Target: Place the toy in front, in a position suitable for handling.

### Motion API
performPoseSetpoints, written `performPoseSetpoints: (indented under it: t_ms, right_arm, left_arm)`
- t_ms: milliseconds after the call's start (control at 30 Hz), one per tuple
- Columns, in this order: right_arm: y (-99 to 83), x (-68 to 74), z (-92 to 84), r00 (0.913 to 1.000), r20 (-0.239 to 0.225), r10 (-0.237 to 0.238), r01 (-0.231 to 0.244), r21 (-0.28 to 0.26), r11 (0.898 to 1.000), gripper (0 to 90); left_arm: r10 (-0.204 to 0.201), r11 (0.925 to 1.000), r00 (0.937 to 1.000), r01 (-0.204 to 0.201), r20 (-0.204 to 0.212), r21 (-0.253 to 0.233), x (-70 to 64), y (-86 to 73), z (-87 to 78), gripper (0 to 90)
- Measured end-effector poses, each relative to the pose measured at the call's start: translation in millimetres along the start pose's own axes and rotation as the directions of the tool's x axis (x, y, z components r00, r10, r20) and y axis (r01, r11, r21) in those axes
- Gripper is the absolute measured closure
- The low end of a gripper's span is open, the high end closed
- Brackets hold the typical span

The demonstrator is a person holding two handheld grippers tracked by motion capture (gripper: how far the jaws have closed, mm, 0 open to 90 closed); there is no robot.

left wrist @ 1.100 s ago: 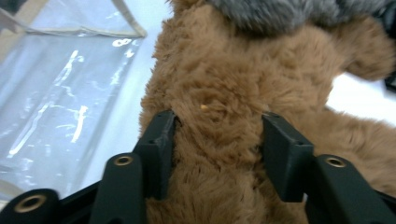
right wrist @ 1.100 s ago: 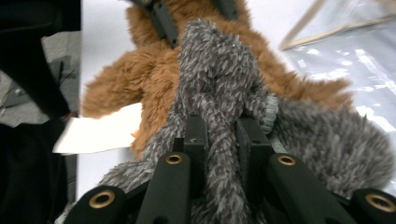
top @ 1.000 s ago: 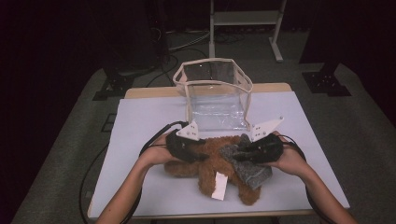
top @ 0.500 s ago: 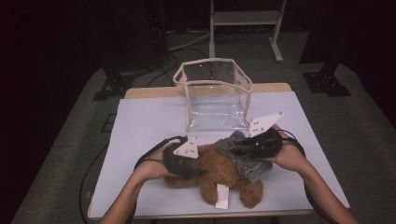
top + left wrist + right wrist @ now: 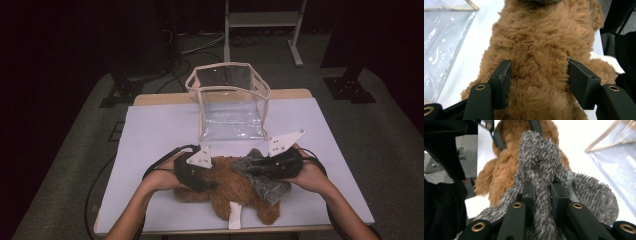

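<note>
A brown plush toy (image 5: 225, 187) lies near the front edge of the table (image 5: 150, 130), roughly at its middle, with a grey furry cloth (image 5: 265, 180) draped over its right side and a white tag (image 5: 235, 215) hanging toward the front edge. A clear plastic bag (image 5: 230, 102) with a cream rim stands open toward the back edge.

The left gripper (image 5: 537, 75) straddles the toy's body; its fingers (image 5: 502, 75) have just been opening and now flank the fur on both sides, brushing the pile without clearly squeezing it. The right gripper (image 5: 541, 195) has its fingers (image 5: 527, 195) clamped on a twisted fold of the grey cloth.

Both things look light, soft and limp. The toy should compress and sag, so I judge a grip across the torso, deep into the stuffing, safer than one on fur alone. The cloth will likely trail, so take a bunched fold.
</note>
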State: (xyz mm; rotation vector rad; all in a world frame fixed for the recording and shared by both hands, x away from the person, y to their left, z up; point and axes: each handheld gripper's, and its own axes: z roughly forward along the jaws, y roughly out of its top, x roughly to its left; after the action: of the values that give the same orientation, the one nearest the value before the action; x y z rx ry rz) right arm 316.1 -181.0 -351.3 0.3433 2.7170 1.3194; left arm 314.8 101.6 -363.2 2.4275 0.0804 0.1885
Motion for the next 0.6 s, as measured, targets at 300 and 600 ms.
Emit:
performPoseSetpoints:
  t_ms: [300, 600]
  right_arm:
    - [4.5, 6.8, 21.4, 0.9992, -0.019, -0.035, 0.035, 0.038, 0.999, 76.1]
    - [-3.4, 2.6, -1.9, 0.9998, 0.014, -0.011, 0.011, -0.001, 1.000, 75.7]
  left_arm:
    - [-0.002, 1.0000, 1.0000, 0.002, 0.001, 0.008, -1.3, -3.5, -5.5, 37.6]
    - [0.001, 0.9999, 1.0000, -0.001, -0.001, 0.012, -0.5, -4.0, -5.0, 39.0]
